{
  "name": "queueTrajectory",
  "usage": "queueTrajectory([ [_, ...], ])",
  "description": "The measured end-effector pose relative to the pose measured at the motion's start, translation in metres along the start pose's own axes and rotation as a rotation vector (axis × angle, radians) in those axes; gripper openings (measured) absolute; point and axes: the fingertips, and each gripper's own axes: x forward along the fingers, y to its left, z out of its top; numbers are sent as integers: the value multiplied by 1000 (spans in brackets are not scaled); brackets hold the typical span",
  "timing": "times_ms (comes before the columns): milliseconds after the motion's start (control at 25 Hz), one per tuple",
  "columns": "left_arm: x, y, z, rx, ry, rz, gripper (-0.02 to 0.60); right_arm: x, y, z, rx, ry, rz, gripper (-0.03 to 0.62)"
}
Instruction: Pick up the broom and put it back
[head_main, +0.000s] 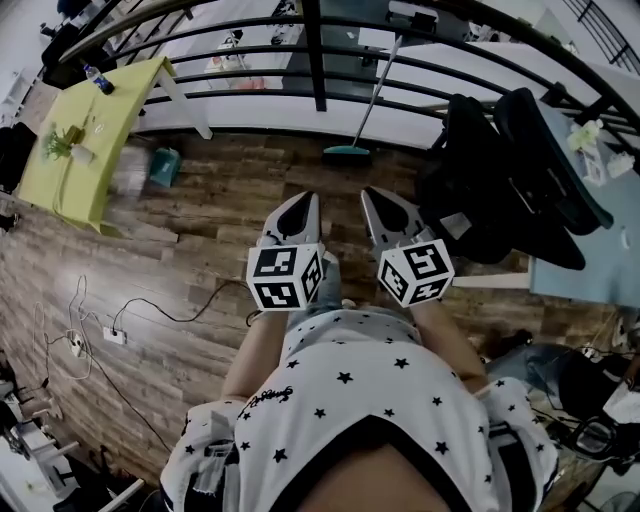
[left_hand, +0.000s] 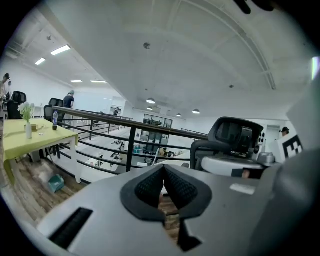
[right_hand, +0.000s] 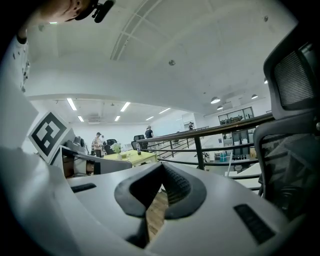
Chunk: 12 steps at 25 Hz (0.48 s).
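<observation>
Bright ceiling lights, strong fisheye distortion, dark corners

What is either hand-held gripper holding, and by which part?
Nothing. The left hand-held gripper and right hand-held gripper are both shut and empty; the broom stands by the railing ahead.

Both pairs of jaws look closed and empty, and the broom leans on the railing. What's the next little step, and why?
Probably move the right gripper forward toward the broom and open its jaws. The broom leans against the railing beyond both grippers, and the left gripper is shut and empty too.
</observation>
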Motion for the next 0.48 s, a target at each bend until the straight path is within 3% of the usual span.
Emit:
queueTrajectory([
  [480,76,35,26,-21,-11,-38,12,73,-45,6,12,20,-25,-6],
])
